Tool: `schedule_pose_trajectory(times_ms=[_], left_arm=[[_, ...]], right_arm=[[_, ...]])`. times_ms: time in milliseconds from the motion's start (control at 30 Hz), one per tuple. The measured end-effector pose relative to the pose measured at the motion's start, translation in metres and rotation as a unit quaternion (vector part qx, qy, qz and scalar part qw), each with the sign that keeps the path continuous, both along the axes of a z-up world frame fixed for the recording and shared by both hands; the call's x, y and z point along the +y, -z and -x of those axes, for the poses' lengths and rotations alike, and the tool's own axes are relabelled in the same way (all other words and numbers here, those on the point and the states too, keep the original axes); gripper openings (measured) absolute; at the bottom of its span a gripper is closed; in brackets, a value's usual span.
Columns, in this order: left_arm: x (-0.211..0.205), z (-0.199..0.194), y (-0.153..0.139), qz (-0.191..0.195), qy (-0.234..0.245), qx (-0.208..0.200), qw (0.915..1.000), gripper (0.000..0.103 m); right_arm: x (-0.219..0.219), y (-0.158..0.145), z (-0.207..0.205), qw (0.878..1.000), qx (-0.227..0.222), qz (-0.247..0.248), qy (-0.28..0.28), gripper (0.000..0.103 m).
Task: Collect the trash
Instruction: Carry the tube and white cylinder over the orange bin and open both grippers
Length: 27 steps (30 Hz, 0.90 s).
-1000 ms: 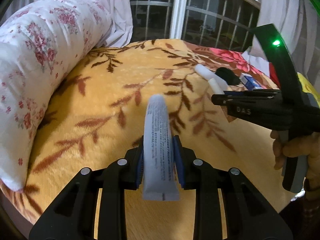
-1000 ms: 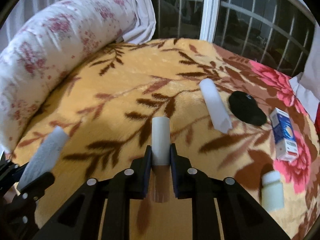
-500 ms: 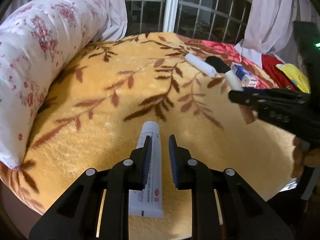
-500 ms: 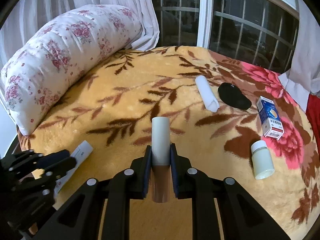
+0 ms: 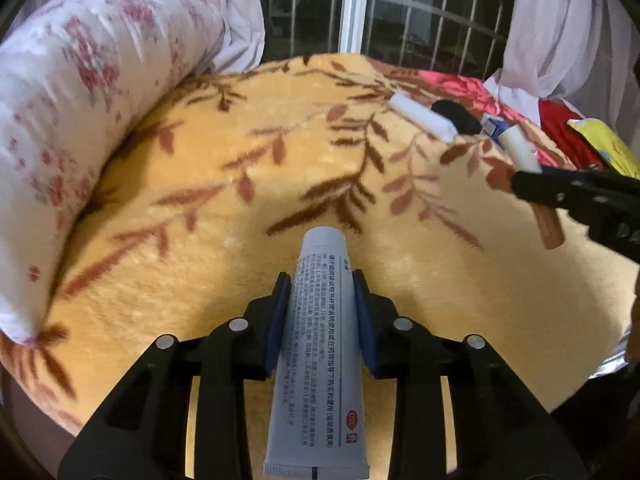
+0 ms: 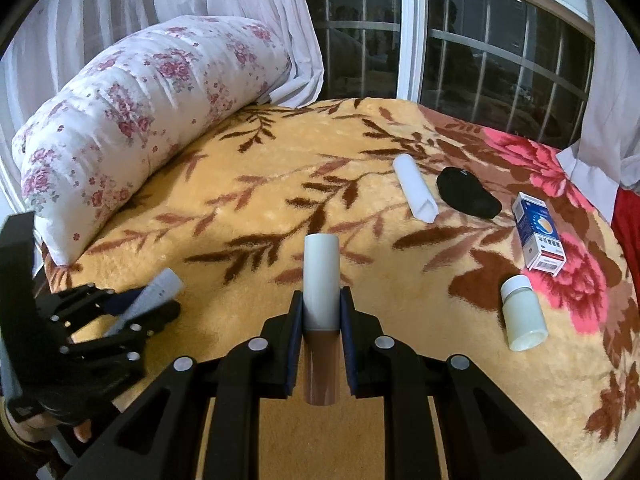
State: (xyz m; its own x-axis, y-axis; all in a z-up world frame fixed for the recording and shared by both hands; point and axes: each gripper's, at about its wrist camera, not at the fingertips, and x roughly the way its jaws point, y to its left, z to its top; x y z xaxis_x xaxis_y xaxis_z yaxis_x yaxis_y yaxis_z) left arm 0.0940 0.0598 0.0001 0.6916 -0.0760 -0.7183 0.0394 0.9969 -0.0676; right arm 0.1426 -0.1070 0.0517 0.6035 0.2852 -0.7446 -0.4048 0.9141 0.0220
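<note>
My left gripper (image 5: 319, 280) is shut on a grey ointment tube (image 5: 320, 344) with printed text, held above the near edge of the orange leaf-patterned blanket (image 5: 248, 168). My right gripper (image 6: 320, 300) is shut on a small tube with a white cap and brown body (image 6: 321, 304), held above the blanket. In the right wrist view the left gripper (image 6: 120, 312) and its grey tube (image 6: 152, 292) show at lower left. In the left wrist view the right gripper (image 5: 532, 188) shows at right with its tube (image 5: 520, 152).
On the blanket lie a white roll (image 6: 414, 188), a black pouch (image 6: 466, 192), a blue and white medicine box (image 6: 538, 232) and a small white bottle (image 6: 522, 312). A floral pillow (image 6: 132, 128) lines the left side. Curtains and a barred window stand behind.
Half a second ago the grey tube lay on the blanket between my left fingers; now it is gripped and lifted. My right gripper has drawn back with its tube.
</note>
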Motion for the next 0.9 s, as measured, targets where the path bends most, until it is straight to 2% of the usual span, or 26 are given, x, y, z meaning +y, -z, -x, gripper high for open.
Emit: schedule_pose_trajectory(times_ms=[233,400,467,600,767,900], left_arm=[[-0.010,0.041,-0.033,0.000,0.029,-0.019,0.9994,0.030],[-0.028,0.082,-0.027,0.007,0.066,-0.008,0.9977,0.030],[-0.038,0.100,-0.016,0.016,0.084,0.009,0.9963,0.031],[-0.059,0.124,0.015,0.020,0.117,0.056,0.9913,0.031],[-0.074,0.142,0.059,0.018,0.134,0.116,0.9841,0.031],[-0.077,0.151,0.084,0.021,0.142,0.163,0.9762,0.031]], right_arm=[[-0.003,-0.015,0.036,0.999,-0.018,-0.018,-0.023,0.018],[-0.010,-0.010,0.094,0.998,-0.006,-0.028,-0.049,0.018],[-0.015,0.002,0.117,0.998,0.015,-0.034,-0.055,0.018],[-0.023,0.044,0.158,0.994,0.086,-0.037,-0.061,0.018],[-0.028,0.102,0.189,0.985,0.163,-0.033,-0.049,0.018],[-0.027,0.134,0.202,0.977,0.209,-0.025,-0.047,0.018]])
